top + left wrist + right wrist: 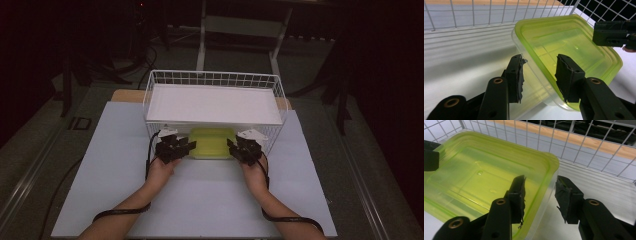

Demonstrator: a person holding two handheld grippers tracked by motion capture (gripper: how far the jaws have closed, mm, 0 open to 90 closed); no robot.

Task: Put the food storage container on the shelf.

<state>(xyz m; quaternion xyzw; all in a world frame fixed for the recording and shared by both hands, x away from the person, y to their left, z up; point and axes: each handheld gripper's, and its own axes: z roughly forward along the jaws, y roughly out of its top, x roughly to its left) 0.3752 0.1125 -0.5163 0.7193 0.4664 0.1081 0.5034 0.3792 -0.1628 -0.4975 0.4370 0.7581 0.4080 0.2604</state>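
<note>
The person is working a translucent yellow-green lidded plastic container (212, 142) at the open front of a white wire basket (155, 82), under the flat white board (215, 104) that is lying across the basket's top. The container is sitting half inside the basket mouth and half on the pale table (200, 200) in front of it. The left gripper (539, 75) is straddling the container's near-left rim, jaws spread with a pad on either side and not yet clenching. The right gripper (540, 197) is doing likewise at the opposite rim, its jaws released, one pad over the lid, one outside the wall. I judge this to be the grasping step: both sets of jaws need closing on the rims together before the container is shifted relative to the basket. The container is looking empty, with a glossy lid and clear walls.
</note>
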